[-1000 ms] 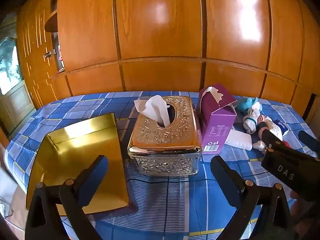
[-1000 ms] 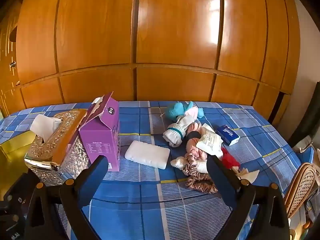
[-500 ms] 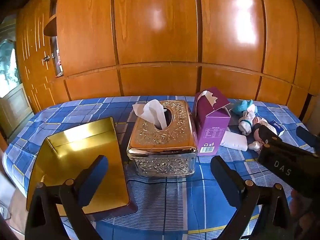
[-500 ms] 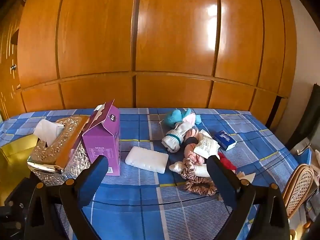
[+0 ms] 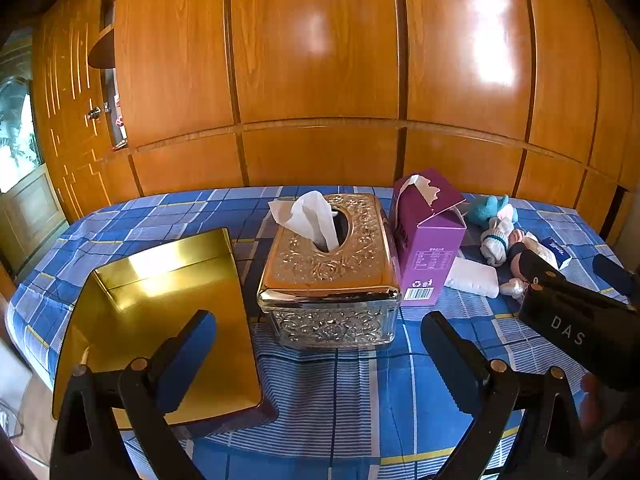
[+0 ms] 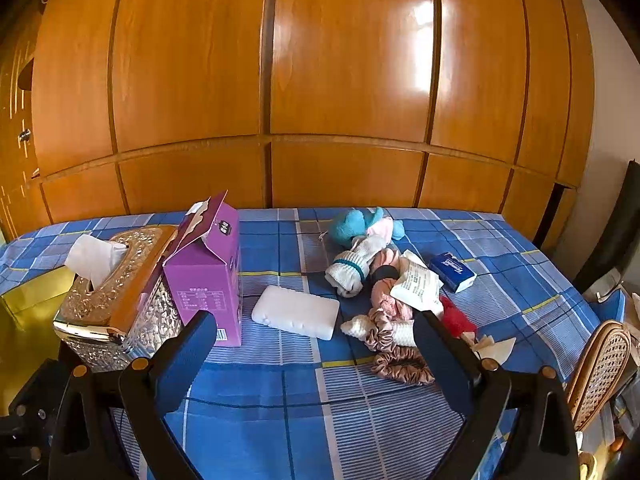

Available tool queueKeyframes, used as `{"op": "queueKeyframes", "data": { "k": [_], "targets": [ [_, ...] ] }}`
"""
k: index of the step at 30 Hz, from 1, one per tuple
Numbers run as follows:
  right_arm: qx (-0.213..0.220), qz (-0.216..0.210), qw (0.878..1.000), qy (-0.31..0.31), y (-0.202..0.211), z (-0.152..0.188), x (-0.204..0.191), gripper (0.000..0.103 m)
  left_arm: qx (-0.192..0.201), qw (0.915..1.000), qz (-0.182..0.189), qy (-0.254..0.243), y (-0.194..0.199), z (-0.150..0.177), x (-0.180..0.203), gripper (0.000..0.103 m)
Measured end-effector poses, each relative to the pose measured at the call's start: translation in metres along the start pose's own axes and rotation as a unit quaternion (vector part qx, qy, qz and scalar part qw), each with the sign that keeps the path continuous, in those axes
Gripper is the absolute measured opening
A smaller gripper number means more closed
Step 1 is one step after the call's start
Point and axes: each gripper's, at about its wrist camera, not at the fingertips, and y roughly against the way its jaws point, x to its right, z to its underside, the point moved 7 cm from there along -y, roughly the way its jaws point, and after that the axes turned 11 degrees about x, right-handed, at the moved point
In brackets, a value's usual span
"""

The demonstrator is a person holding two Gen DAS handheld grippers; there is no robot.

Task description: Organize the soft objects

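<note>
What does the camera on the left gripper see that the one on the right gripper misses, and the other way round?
Only the left wrist view shows the whole gold tray and the right gripper's black body. Only the right wrist view shows the pink scrunchies, the red cloth and a wicker chair back. Both show the ornate tissue box, the purple carton, the white packet and the checked blue cloth.

Tray [image 5: 168, 320] left of tissue holder [image 5: 328, 276]; carton [image 6: 208, 276] right; socks [image 6: 356, 264] beyond.

Bright daylight, wardrobe [image 6: 344, 80] glare, fisheye bowing
</note>
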Motion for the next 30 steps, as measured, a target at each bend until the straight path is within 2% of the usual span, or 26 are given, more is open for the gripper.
{"op": "queueKeyframes", "data": {
  "k": [30],
  "targets": [
    [0.000,-0.006,1.000,-0.003,0.0048,-0.0027,0.0002,0.100,0.000,1.0000,0.002,0.005,0.0060,0.0009,-0.0038,0.103]
  ]
}}
